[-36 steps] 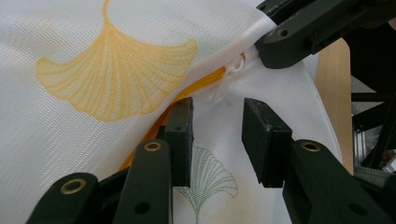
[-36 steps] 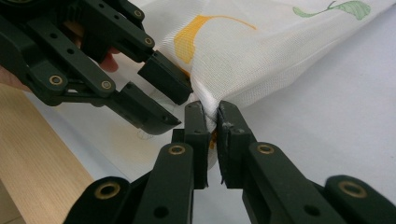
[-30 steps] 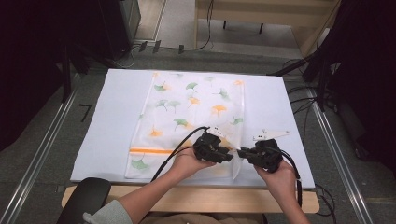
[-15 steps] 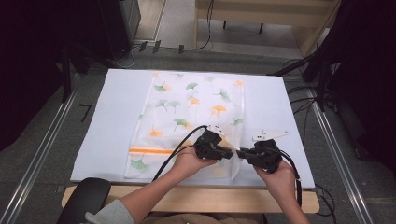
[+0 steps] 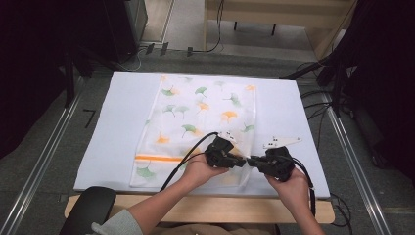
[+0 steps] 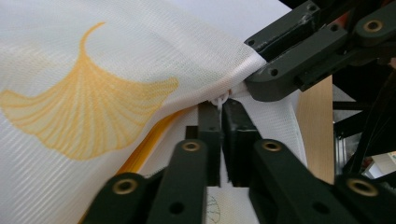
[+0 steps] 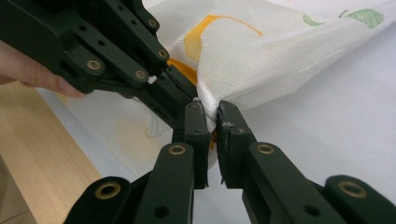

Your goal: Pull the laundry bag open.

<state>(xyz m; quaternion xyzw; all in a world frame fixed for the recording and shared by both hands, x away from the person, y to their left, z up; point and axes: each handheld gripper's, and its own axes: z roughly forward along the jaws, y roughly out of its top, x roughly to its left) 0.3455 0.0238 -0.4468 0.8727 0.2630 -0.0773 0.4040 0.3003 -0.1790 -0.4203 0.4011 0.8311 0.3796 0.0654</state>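
Observation:
A white mesh bag (image 5: 195, 117) printed with ginkgo leaves lies flat on the table, an orange zip band (image 5: 159, 158) across its near end. Both grippers meet tip to tip at its near right corner. My left gripper (image 5: 242, 162) points right; its jaws have just been closing and now pinch a small white tab at the mesh edge (image 6: 220, 103). My right gripper (image 5: 251, 161) points left and is shut on a bunched fold of the mesh (image 7: 212, 109). The corner is lifted slightly off the table. The right gripper's jaws (image 6: 261, 79) cross close in front of the left gripper view.
A white mat (image 5: 107, 127) covers the table, with a wooden front edge (image 5: 220, 208) below it. Metal rails (image 5: 39, 161) run along both sides. Cables (image 5: 318, 112) lie on the floor at the right. A black padded armrest (image 5: 88, 208) sits at the near left.
Both hands have kept their place at the bag's near right corner. The left gripper's jaws have drawn together onto the mesh edge.

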